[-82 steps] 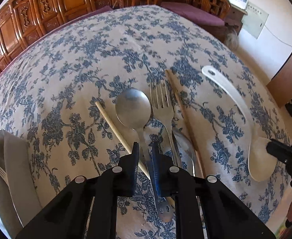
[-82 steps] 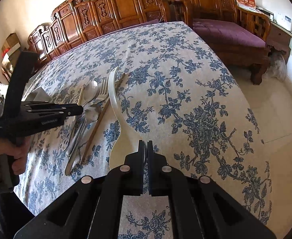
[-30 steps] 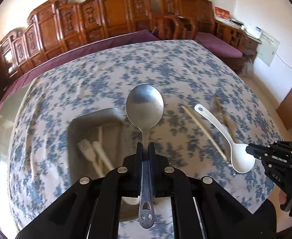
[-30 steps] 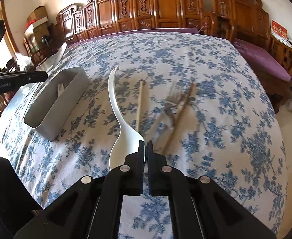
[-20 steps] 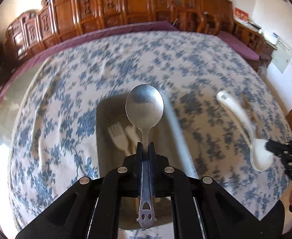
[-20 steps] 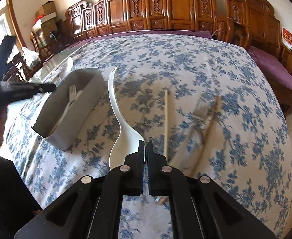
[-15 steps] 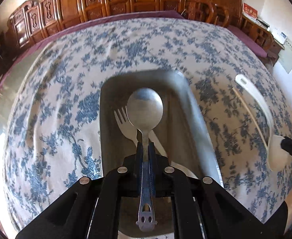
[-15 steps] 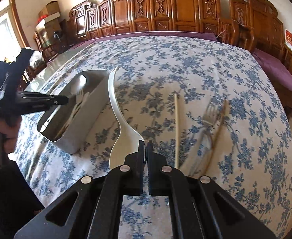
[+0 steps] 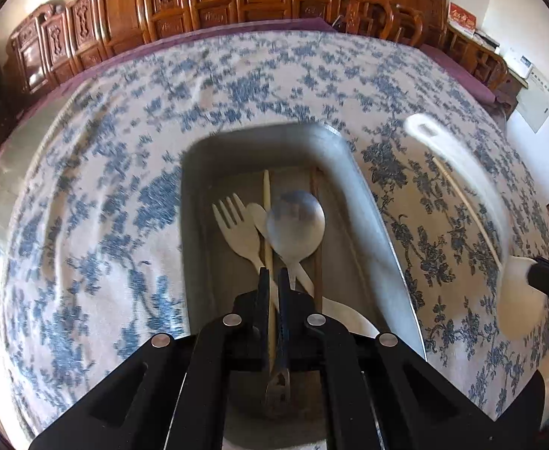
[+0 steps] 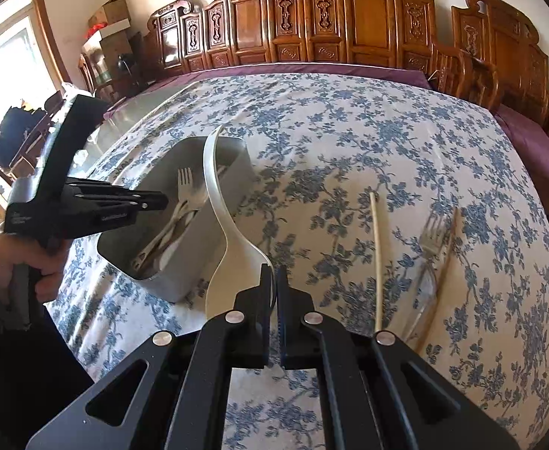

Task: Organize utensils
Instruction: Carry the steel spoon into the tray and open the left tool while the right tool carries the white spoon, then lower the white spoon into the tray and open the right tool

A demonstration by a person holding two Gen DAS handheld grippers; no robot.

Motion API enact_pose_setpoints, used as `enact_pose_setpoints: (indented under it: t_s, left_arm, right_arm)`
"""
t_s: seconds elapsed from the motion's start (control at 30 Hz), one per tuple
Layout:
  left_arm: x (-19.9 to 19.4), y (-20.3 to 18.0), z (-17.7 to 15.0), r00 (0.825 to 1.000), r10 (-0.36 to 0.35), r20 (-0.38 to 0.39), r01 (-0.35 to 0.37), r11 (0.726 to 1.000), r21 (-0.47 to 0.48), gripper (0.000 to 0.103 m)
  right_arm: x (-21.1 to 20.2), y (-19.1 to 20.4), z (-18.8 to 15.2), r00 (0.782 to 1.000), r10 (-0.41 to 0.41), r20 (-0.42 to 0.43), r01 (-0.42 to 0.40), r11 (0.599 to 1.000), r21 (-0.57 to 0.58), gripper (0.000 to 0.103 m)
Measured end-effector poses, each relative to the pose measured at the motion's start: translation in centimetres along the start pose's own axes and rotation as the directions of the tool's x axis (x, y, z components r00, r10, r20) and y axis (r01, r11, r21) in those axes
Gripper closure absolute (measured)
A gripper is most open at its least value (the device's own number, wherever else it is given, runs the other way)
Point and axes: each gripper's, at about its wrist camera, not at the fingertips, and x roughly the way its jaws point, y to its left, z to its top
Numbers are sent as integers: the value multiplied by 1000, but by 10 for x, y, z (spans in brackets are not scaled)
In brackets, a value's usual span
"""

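A grey bin (image 9: pixel 368 195) sits on the flowered tablecloth, directly below my left gripper (image 9: pixel 273 277). The metal spoon (image 9: pixel 296 225) lies slanted inside it, its handle passing under the right finger. Only a cream chopstick (image 9: pixel 266 195) shows through the narrow gap, and the jaws stand shut and empty. In the right wrist view the left gripper (image 10: pixel 164 198) hovers over the bin (image 10: pixel 184 270). My right gripper (image 10: pixel 274 273) is shut on the bowl edge of a long white plastic spoon (image 10: pixel 233 273), held in the air just right of the bin.
The bin also holds a white fork (image 9: pixel 237 232), a brown chopstick (image 9: pixel 315 187) and other white utensils. A cream chopstick (image 10: pixel 375 255), a metal fork (image 10: pixel 430 240) and a brown chopstick (image 10: pixel 449 258) lie on the cloth to the right. Carved wooden chairs line the table's far side.
My left gripper moved over the bin and sank toward it. The metal spoon has slipped from its jaws into the bin. My right gripper carried the white spoon left, closer to the bin.
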Motion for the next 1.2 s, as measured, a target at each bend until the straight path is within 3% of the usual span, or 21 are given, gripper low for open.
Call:
enact_pose_setpoints:
  t_s: [0.23,0.37,0.6,0.83,1.03,1.2]
  left_arm:
    - [-49,18,-19,996,-7,91,7,1000,1,95]
    - [-71,34,-29,991,-1,131,4,1000,-26,81]
    - [-102,60,-45,982,28,189,-15,997,-72,40]
    - [-113,73,-53,978,32,205,-12,995,-98,40]
    - [-118,77,-56,977,29,212,-10,996,-92,40]
    - [-123,80,-56,974,33,225,-13,996,-92,40]
  right_arm:
    - [4,26,13,1000,19,8,-19,1000,-7,99]
    - [10,43,24,999,51,14,-52,999,18,99]
    - [32,70,38,998,69,-6,-68,996,63,99]
    - [59,92,48,998,51,-32,-47,993,104,99]
    - [78,106,47,996,-35,-78,41,996,81,99]
    - [87,110,43,995,-28,-101,39,993,111,99]
